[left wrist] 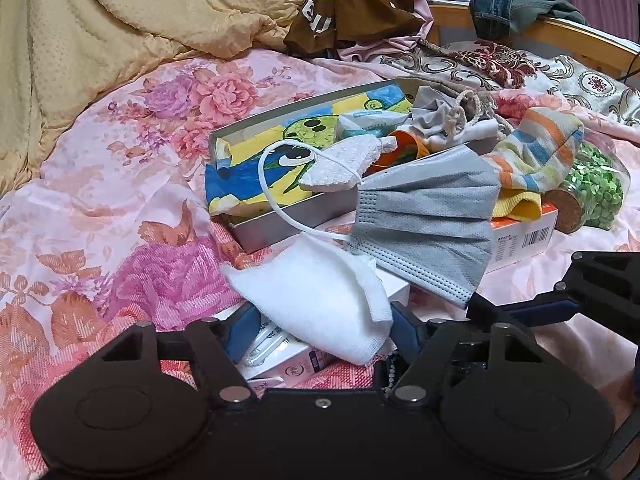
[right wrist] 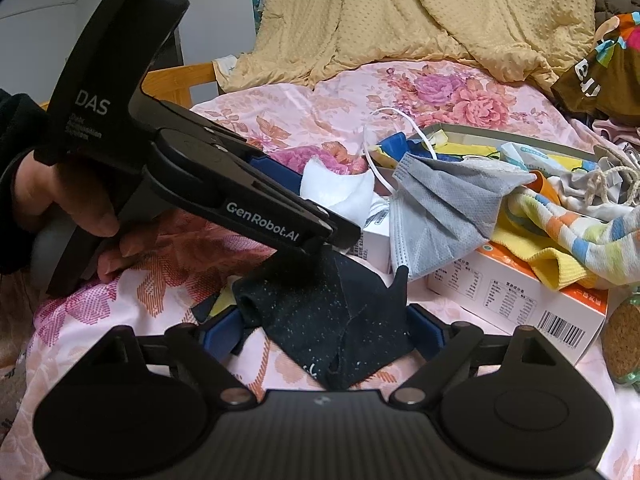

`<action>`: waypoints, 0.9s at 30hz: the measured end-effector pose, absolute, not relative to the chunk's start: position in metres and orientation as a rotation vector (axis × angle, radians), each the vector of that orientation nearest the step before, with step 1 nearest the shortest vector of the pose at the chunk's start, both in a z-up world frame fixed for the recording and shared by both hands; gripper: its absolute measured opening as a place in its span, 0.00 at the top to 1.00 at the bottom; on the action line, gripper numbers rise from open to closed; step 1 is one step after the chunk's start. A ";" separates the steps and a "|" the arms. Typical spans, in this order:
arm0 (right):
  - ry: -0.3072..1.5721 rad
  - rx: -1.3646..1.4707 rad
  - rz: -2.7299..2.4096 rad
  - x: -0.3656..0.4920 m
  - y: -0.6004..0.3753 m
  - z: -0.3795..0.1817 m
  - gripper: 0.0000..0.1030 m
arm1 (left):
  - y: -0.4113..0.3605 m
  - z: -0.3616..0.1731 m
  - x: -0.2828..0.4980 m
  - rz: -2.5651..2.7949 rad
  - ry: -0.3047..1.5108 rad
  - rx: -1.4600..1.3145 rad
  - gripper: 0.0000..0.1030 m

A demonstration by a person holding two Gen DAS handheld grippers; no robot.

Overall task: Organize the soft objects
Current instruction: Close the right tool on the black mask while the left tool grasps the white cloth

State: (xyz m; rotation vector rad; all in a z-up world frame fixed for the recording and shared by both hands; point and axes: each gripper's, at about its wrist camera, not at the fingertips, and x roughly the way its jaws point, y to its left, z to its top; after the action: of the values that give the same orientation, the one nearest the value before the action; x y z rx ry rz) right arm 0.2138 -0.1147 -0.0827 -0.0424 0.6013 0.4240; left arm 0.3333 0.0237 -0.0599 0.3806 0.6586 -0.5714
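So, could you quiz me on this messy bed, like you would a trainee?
1. True or false: the cork-stoppered jar holds red pieces.
2. What lies between the left gripper's fingers? A white cloth; B striped sock; C grey mask.
3. Fill in: the speckled cloth between the right gripper's fingers is ____ in colour.
Key: 1 false, they are green; 2 A; 3 black.

A grey pleated face mask point(left wrist: 428, 220) hangs over the near rim of the cartoon-printed box point(left wrist: 256, 224). A crumpled white cloth point(left wrist: 316, 300) lies just before that box, a striped sock point(left wrist: 536, 152) at its right end. A dark speckled sock point(right wrist: 340, 320) lies nearer still.
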 end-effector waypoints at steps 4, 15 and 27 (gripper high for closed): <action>0.605 -0.055 0.419 0.212 -0.114 -0.081 0.17 | 0.023 -0.058 0.330 -0.551 0.648 0.389 0.40; 0.598 -0.057 0.402 0.208 -0.116 -0.076 0.39 | 0.010 -0.054 0.310 -0.503 0.660 0.392 0.69; 0.567 -0.147 0.360 0.189 -0.111 -0.067 0.83 | 0.008 -0.044 0.279 -0.436 0.690 0.302 0.88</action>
State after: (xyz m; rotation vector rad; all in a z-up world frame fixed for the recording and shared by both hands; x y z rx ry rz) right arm 0.1892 -0.1115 -0.0672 -0.1473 0.5670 0.3602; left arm 0.2787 0.0076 -0.0437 0.3016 0.6902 -0.4365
